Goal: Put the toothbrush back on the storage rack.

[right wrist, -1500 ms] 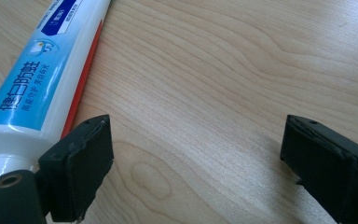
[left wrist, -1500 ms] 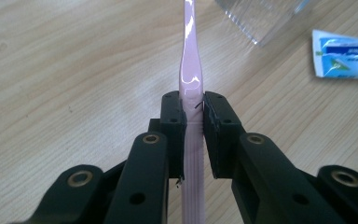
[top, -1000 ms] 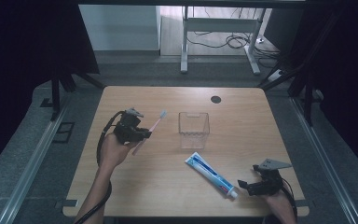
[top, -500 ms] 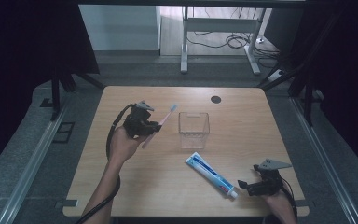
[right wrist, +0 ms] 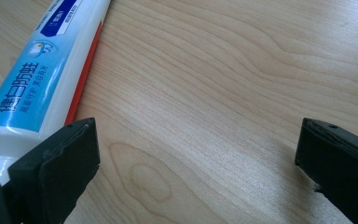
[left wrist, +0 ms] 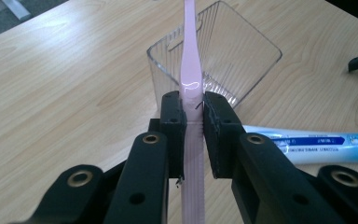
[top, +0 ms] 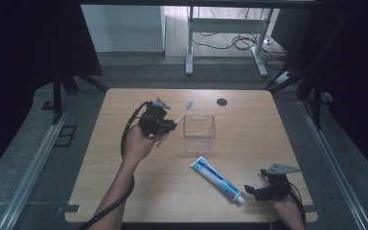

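Toothbrush [top: 176,121], pink, held above the table [top: 100,191] by the left gripper [top: 165,125], just left of the clear cup [top: 199,133]. In the left gripper view both pads [left wrist: 173,135] pinch the ribbed handle [left wrist: 192,154] from either side, with the neck and head rising past the cup [left wrist: 219,60] rim. The brush's long axis runs from near-left to far-right in the high view; the bristle head [top: 189,105] points up and away, toward the cup's far-left corner, and the handle end hangs below the gripper. Right of the cup a toothpaste tube [top: 218,180] lies flat, cap toward the right gripper [top: 251,191], whose jaws stand spread wide on bare wood, the tube [right wrist: 37,79] just beside one pad [right wrist: 60,163].

Likely risks: the grip sits low on a smooth, narrow handle, so the brush could pivot or slip between the pads as it is tipped. The cup is light and unsupported; a head or handle striking its rim could slide or topple it.
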Action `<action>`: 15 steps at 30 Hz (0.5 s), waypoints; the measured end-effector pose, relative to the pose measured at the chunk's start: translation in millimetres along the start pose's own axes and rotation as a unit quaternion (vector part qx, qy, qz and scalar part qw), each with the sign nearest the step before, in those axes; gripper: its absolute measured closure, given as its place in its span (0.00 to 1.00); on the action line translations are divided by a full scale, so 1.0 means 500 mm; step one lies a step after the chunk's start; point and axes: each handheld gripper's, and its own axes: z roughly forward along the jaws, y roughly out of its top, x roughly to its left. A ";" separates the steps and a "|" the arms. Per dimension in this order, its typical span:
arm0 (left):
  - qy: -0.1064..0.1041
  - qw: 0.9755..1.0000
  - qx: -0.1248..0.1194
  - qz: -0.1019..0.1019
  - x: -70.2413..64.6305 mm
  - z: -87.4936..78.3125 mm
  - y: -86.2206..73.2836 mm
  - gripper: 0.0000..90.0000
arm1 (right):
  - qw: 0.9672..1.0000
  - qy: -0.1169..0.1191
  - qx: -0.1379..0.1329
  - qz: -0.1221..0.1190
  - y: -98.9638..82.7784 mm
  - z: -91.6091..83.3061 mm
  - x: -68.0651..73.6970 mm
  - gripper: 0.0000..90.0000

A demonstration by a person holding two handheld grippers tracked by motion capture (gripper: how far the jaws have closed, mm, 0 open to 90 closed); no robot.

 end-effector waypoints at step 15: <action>-0.014 1.000 -0.024 -0.005 -0.030 0.038 0.055 0.87 | 1.000 0.003 0.002 -0.003 0.000 0.001 0.000 0.01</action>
